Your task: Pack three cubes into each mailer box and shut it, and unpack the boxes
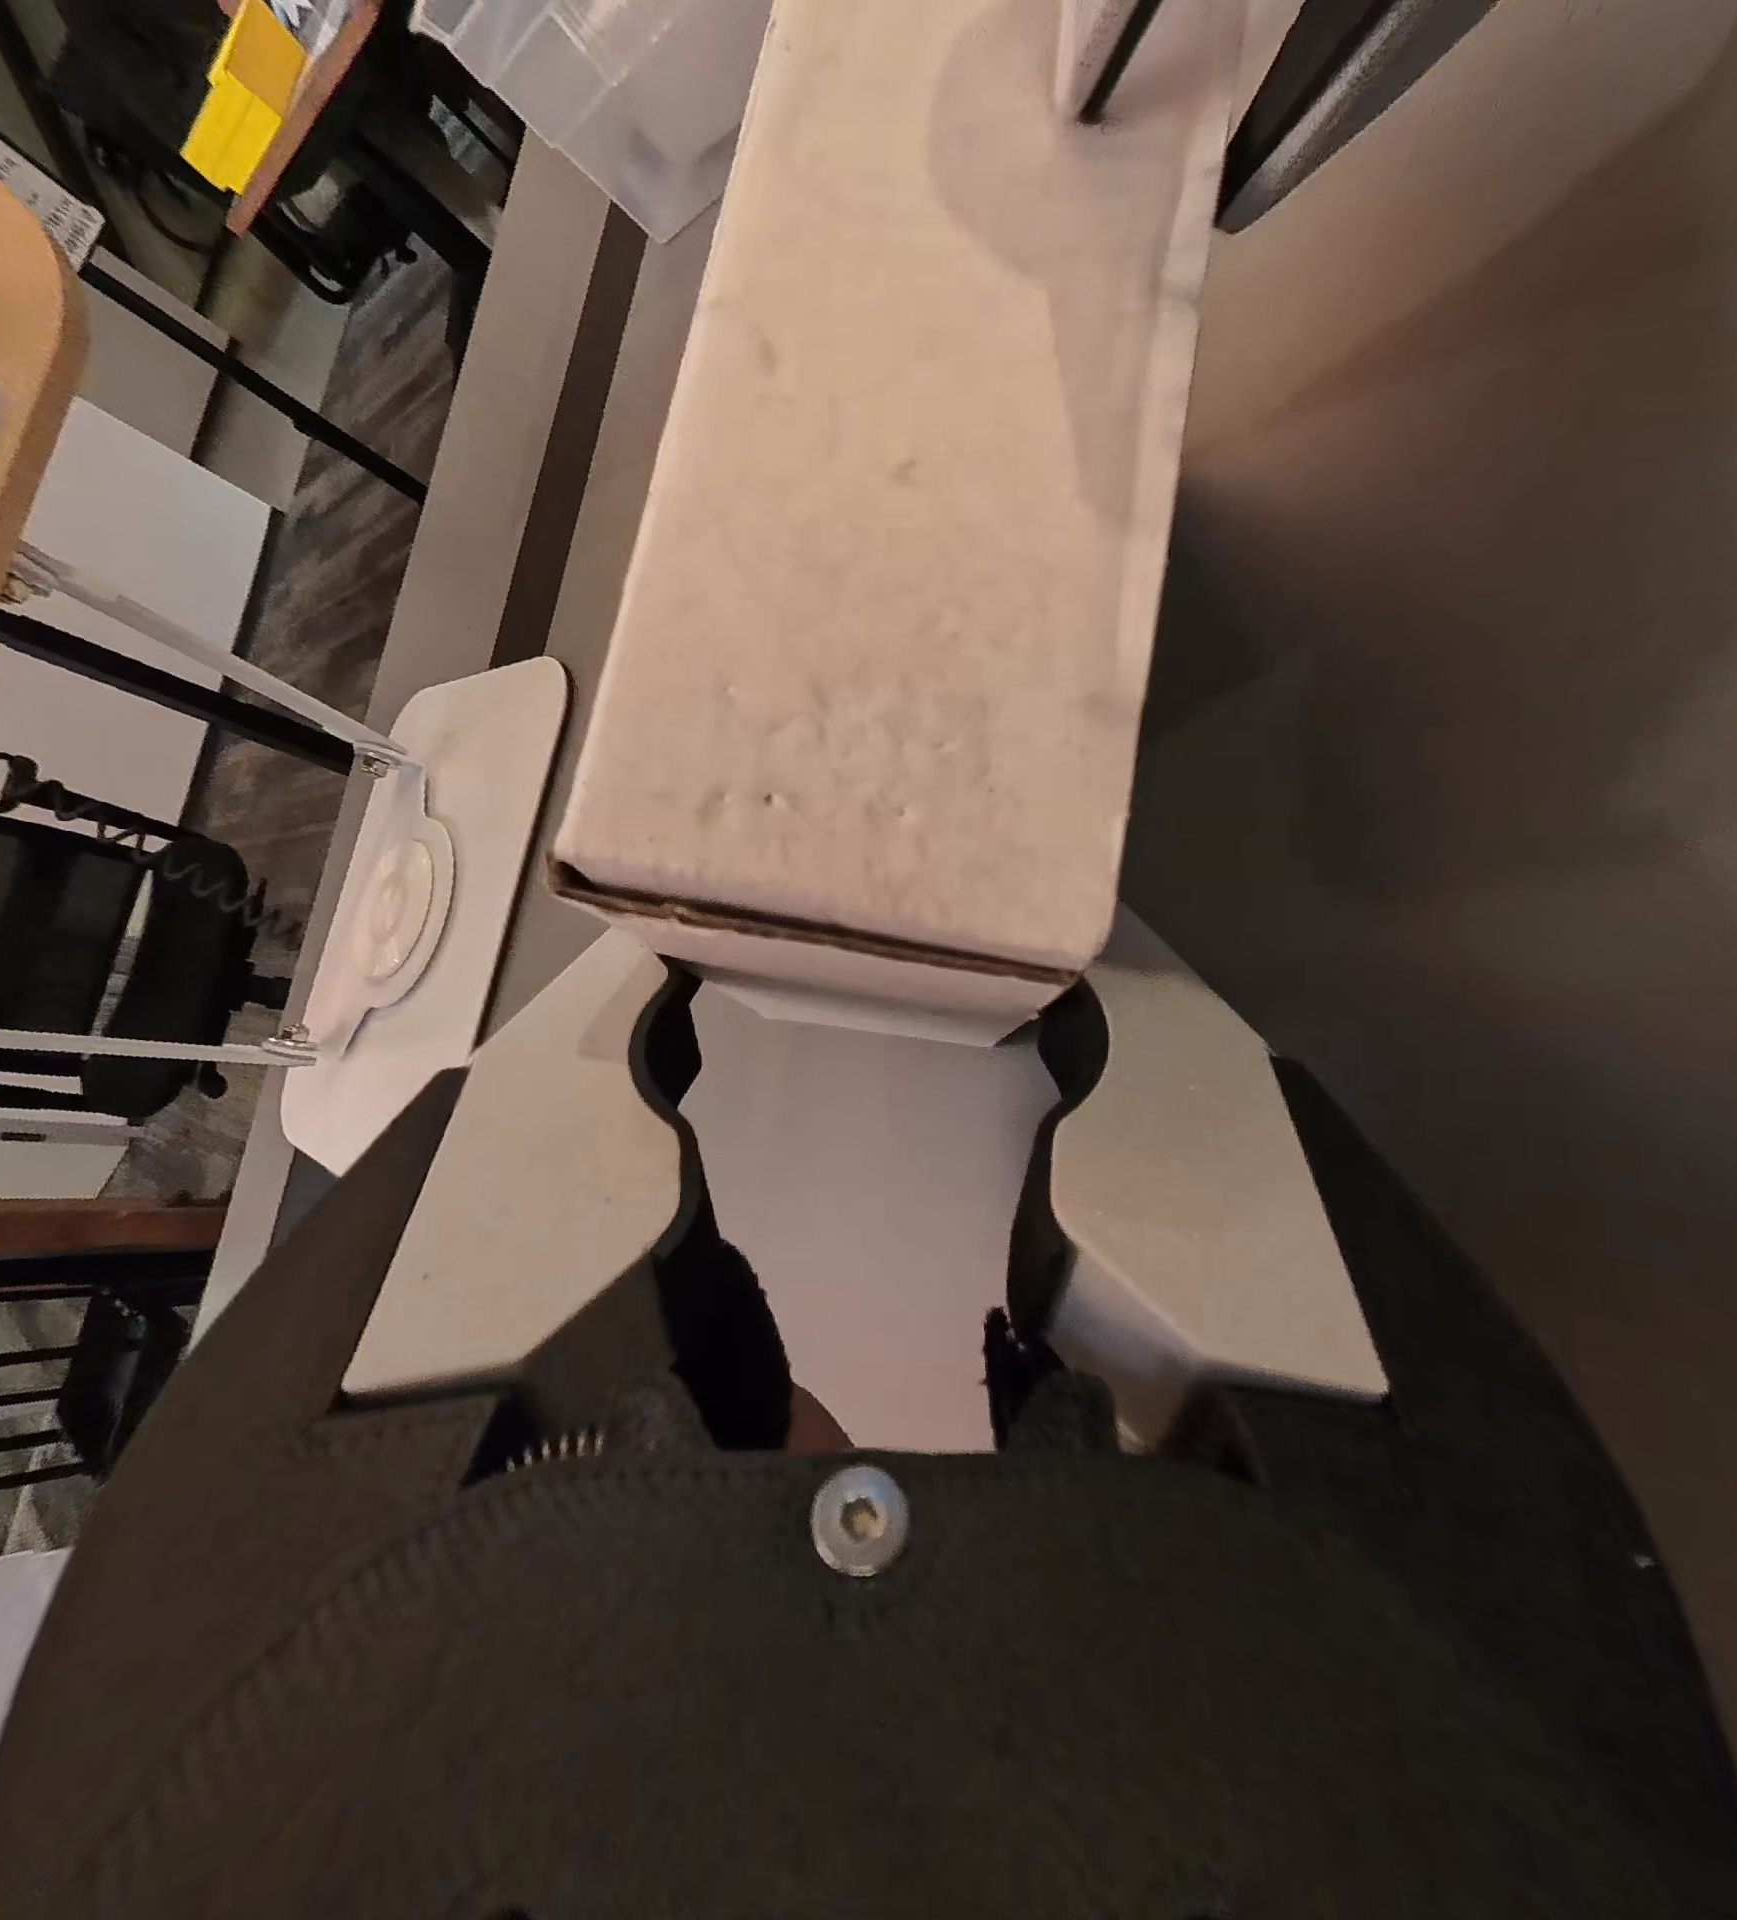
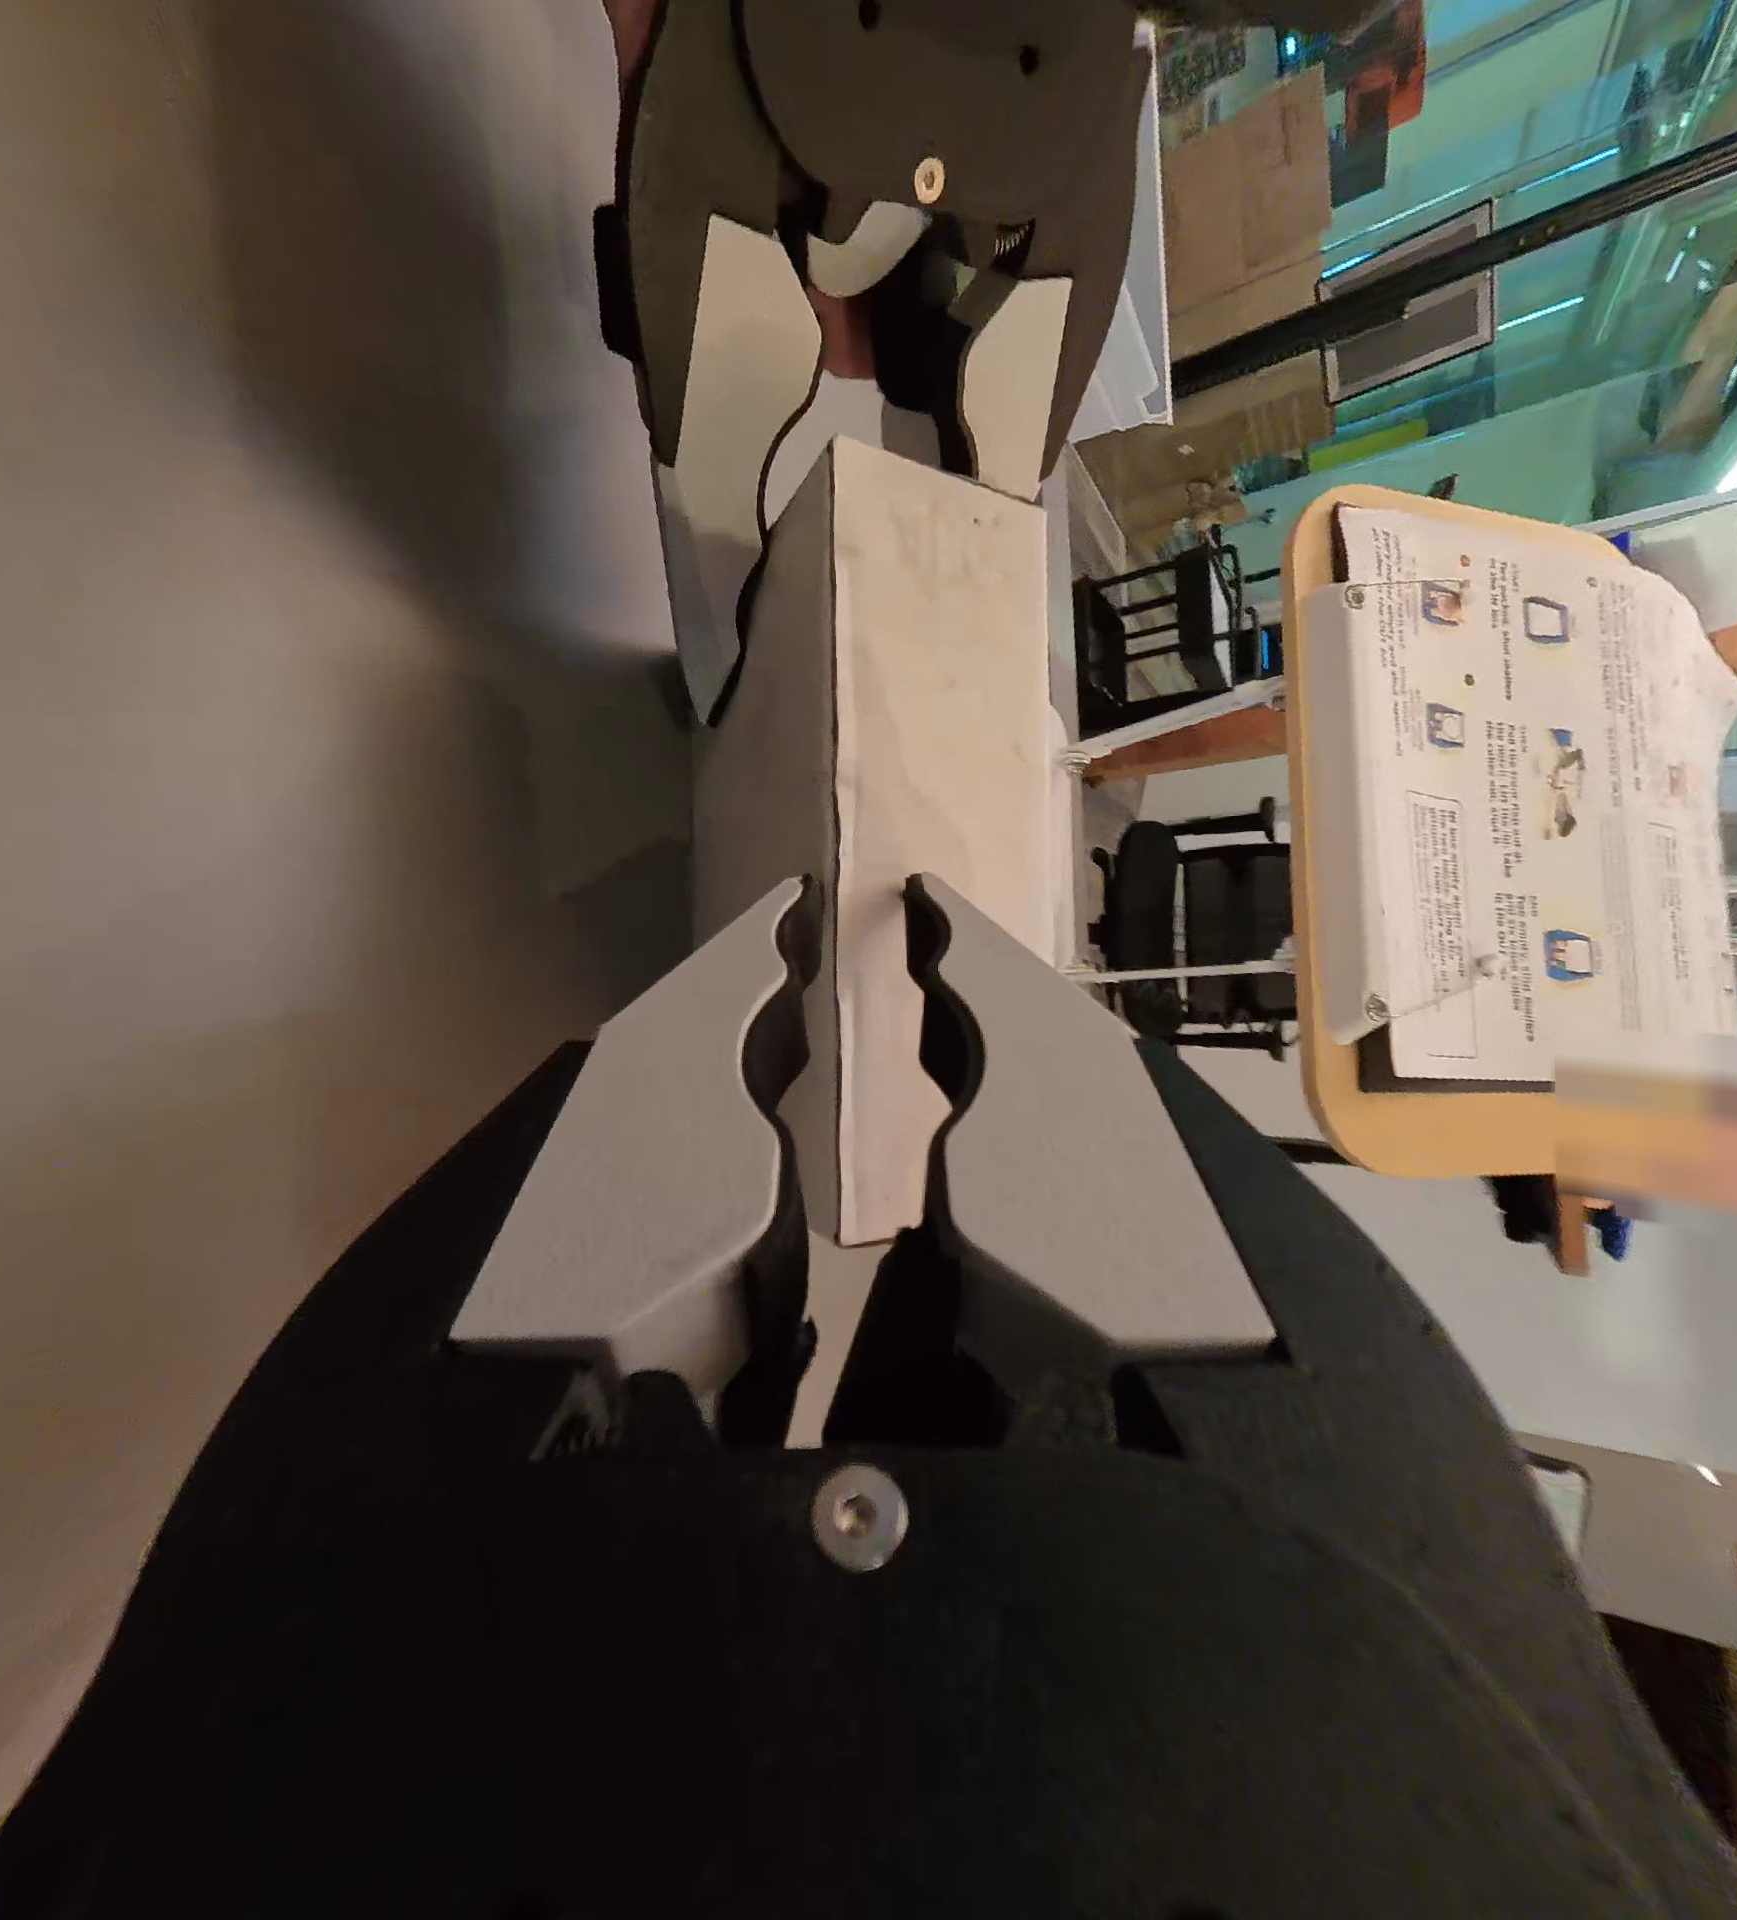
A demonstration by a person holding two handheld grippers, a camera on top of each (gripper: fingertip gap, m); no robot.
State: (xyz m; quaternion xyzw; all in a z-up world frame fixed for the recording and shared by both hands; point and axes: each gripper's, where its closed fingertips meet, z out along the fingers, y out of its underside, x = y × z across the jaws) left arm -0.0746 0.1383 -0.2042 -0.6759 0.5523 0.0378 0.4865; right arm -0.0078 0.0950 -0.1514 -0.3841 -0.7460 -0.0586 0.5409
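Observation:
A white mailer box (image 1: pixel 895 520) is held between my two grippers beside the grey table (image 1: pixel 1466 727). It looks closed, and no cubes are in sight. My left gripper (image 1: pixel 864 1029) is shut on one end of the box, with a white flap of the box running between its fingers. My right gripper (image 2: pixel 859 904) is shut on the thin edge at the other end of the box (image 2: pixel 937 727). The left gripper (image 2: pixel 859 592) also shows at the far end in the right wrist view, its fingers straddling the box.
A wooden board with a clipped instruction sheet (image 2: pixel 1466 810) stands beside the table, on a white bracket (image 1: pixel 428 883). A clear plastic bin (image 1: pixel 615 104) lies beyond the box. An office chair (image 2: pixel 1186 935) and shelves are in the background.

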